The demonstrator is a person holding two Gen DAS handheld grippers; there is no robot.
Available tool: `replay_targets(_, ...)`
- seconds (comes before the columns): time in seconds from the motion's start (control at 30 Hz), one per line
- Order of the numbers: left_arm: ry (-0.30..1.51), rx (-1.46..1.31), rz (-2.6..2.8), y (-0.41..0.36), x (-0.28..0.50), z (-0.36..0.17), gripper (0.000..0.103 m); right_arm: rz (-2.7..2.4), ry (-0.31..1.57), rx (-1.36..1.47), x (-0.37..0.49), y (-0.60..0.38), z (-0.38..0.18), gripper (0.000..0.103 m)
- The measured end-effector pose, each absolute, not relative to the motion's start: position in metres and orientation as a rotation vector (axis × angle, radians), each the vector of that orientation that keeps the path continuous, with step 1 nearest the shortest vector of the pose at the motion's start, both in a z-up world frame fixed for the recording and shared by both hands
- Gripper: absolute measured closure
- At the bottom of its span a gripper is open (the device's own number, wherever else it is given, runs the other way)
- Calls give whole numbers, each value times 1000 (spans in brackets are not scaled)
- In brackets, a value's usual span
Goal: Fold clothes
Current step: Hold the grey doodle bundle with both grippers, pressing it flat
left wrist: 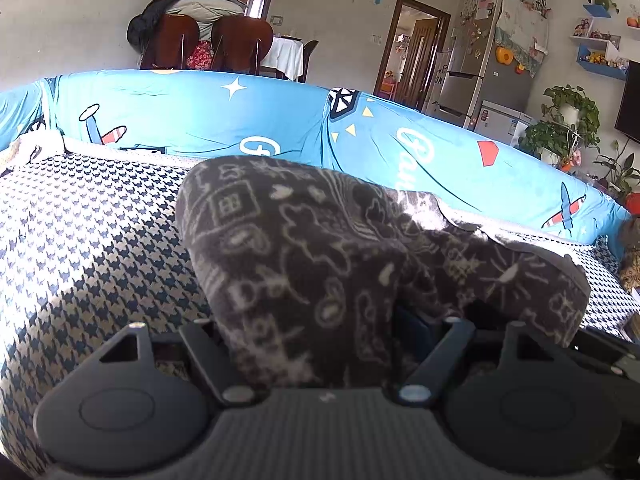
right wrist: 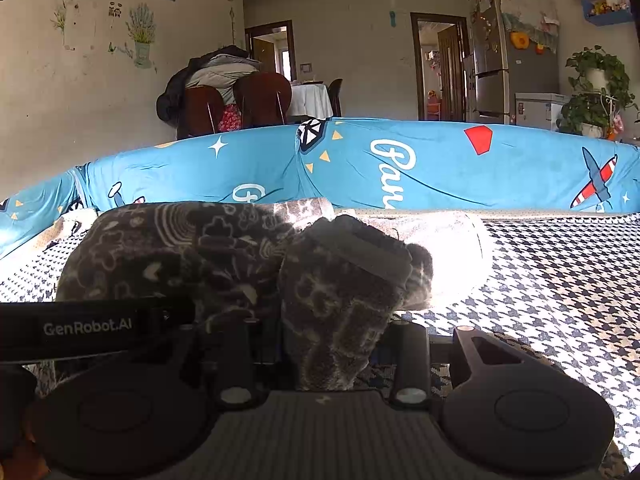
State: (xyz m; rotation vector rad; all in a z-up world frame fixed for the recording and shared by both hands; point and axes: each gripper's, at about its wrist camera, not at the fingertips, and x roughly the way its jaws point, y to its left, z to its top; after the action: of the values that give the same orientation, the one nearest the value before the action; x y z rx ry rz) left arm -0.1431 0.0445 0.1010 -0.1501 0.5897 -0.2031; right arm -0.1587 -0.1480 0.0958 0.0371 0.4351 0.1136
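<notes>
Left gripper [left wrist: 320, 320]: nearest the lens in the left wrist view; jaws set fairly wide with a thick bundle of dark patterned fleece filling the gap; tips buried in the pile, so the grip reads as a hold on a bulky fold, judged rather than plainly seen.

Right gripper [right wrist: 332, 344]: jaws narrower, clamped on a thinner tongue of the same fleece, which rises between them and flops forward; ribbed band end [right wrist: 368, 256] of the cloth sits on top just beyond the tips.

Fleece garment [left wrist: 304, 240]: dark grey with pale doodle print, bunched and lifted between both grippers, draped over the left one and trailing to the right; remainder resting on the sofa seat, part of it washed out by sunlight in the right wrist view. Two separate holds probably meant to carry an edge over in one go and keep it from slumping.

Houndstooth cover [left wrist: 80, 248]: seat surface under the garment, serving as the folding surface.

Blue printed backrest [right wrist: 440, 168]: just behind the garment, bounding the working space.

Room beyond: chairs piled with coats [right wrist: 224, 92], fridge [right wrist: 512, 60], potted plants [left wrist: 568, 120], well apart from the work.

Stage: fold under way, garment not yet flat.
</notes>
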Motion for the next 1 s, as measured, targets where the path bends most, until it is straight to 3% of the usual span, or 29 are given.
replay_targets(1.0, 575, -138, -179, 40, -143, 105, 27, 117, 427, 57, -154, -150, 93, 65)
